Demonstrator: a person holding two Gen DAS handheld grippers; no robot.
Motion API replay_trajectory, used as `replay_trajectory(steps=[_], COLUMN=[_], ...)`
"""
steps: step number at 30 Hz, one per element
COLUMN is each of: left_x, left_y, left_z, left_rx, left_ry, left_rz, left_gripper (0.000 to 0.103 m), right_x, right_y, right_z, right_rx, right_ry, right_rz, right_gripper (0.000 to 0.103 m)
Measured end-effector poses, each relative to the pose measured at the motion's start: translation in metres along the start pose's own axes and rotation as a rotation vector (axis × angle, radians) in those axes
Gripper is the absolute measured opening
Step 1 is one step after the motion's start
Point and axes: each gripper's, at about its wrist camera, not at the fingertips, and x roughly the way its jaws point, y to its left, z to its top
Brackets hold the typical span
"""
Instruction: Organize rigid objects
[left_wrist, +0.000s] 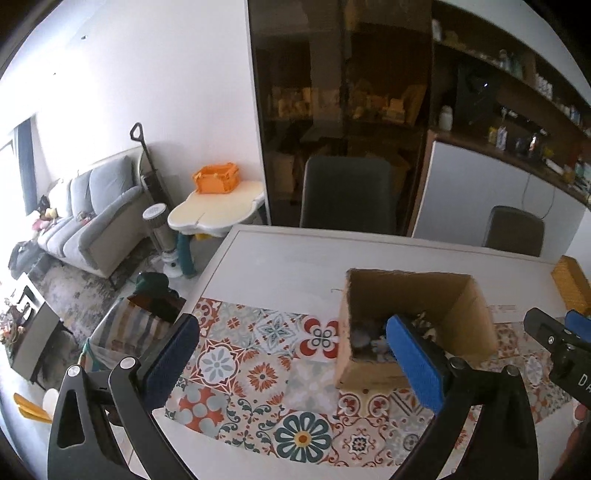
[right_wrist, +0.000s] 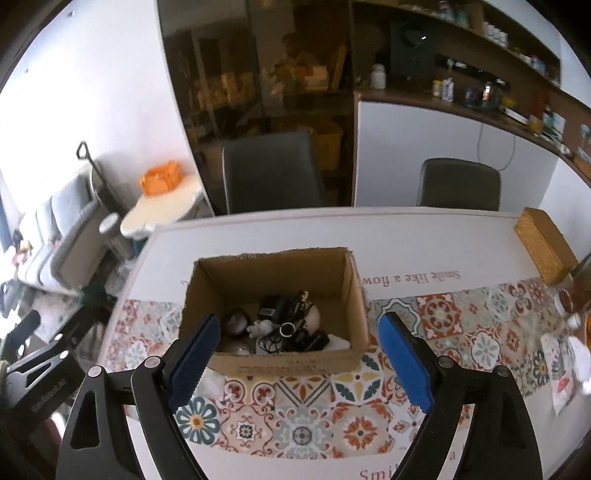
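Centrally on the white table (right_wrist: 258, 229), an open brown cardboard box (right_wrist: 273, 280) is seen standing partly on the patterned tile-print mat (right_wrist: 303, 417). Inside it a jumble of small rigid objects (right_wrist: 280, 325) is gathered: dark cables and adapters, a metal ring, a small white figurine and rounded grey pieces. The right gripper (right_wrist: 299, 358) is held above the near edge of the box with its blue-padded jaws spread wide, and nothing is gripped between them. The left gripper (left_wrist: 295, 362) is likewise held wide open and empty, with its right pad in front of the box's left side. A woven tan rectangular box (right_wrist: 543, 243) is placed at the table's far right edge. Two dark grey chairs (right_wrist: 269, 170) are drawn up behind the table.
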Motion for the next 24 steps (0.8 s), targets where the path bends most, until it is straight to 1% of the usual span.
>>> replay_trajectory(steps=[3, 6, 12, 16, 21, 24], left_x=[-0.023, -0.049, -0.092, -0.120, -0.140, -0.148], left_y=[0.000, -0.004, -0.009, -0.016, -0.016, -0.015], left_z=[-0.004, -0.011, -0.021, -0.030, -0.038, -0.043], left_rx=[0.004, 0.025, 0.033, 0.078, 0.086, 0.098], left_ry=[-0.046, -0.109, -0.208, -0.293, -0.338, -0.364], left_rz=[-0.008, -0.002, -0.022, -0.024, -0.069, -0.080], left_gripper=[0.103, 0.103, 0.103, 0.103, 0.103, 0.103], right_x=[-0.023, -0.049, -0.094, -0.118, -0.139, -0.151], right_y=[-0.005, -0.009, -0.016, -0.021, -0.023, -0.025], right_z=[-0.008, -0.017, -0.039, -0.051, -0.063, -0.070], right_rx=[0.016, 0.016, 0.009, 0.011, 0.009, 0.017], right_ry=[-0.032, -0.086, -0.174, -0.217, -0.263, -0.284], right_rz=[-0.006, -0.014, -0.022, -0.030, -0.046, -0.042], right_gripper=[0.088, 0.088, 0.089, 0.089, 0.089, 0.089])
